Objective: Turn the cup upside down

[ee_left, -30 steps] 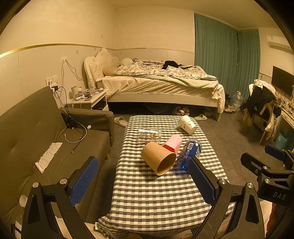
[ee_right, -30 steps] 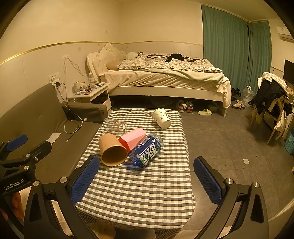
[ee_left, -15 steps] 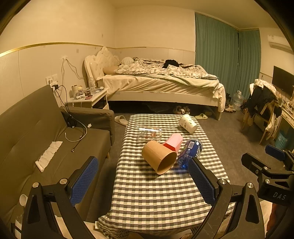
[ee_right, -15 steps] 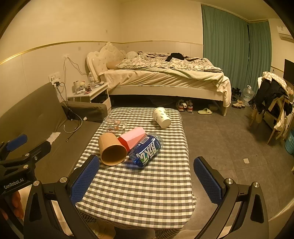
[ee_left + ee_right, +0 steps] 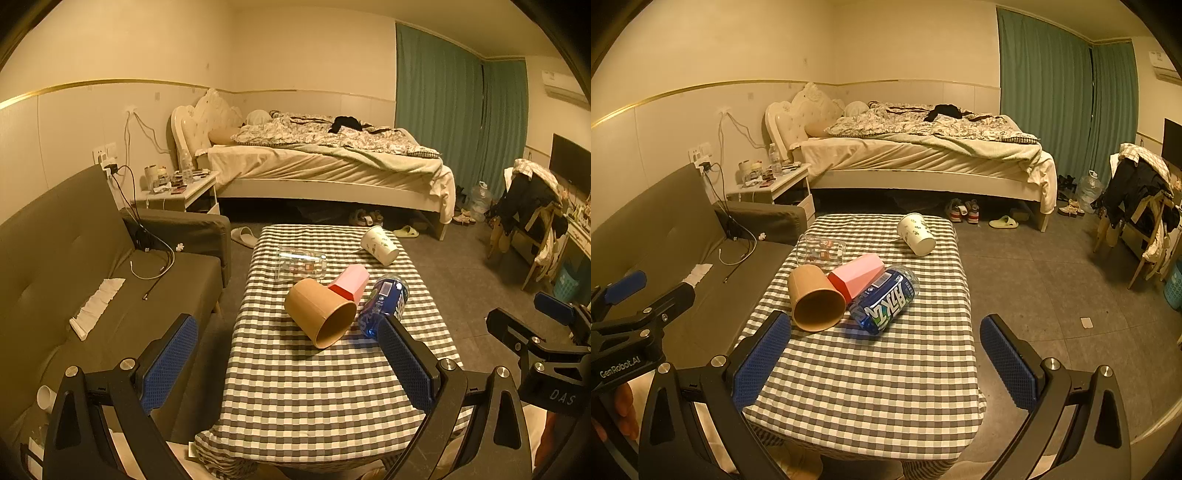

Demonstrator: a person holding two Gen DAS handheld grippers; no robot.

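A brown paper cup (image 5: 319, 312) (image 5: 814, 299) lies on its side mid-table, mouth toward me. A pink cup (image 5: 349, 282) (image 5: 857, 275), a blue cup (image 5: 384, 304) (image 5: 884, 299), a clear glass (image 5: 301, 264) (image 5: 822, 251) and a white paper cup (image 5: 380, 245) (image 5: 916, 234) also lie on their sides on the checkered table (image 5: 314, 398) (image 5: 864, 376). My left gripper (image 5: 288, 362) is open and empty over the near table edge. My right gripper (image 5: 884, 356) is open and empty, short of the cups.
A grey sofa (image 5: 74, 277) runs along the table's left side. A bed (image 5: 325, 166) stands behind, a nightstand (image 5: 177, 192) at its left. A chair with clothes (image 5: 532, 214) is at the right. Bare floor (image 5: 1052, 280) lies right of the table.
Both views have shifted very slightly; the cups have not moved. Both grippers stay open.
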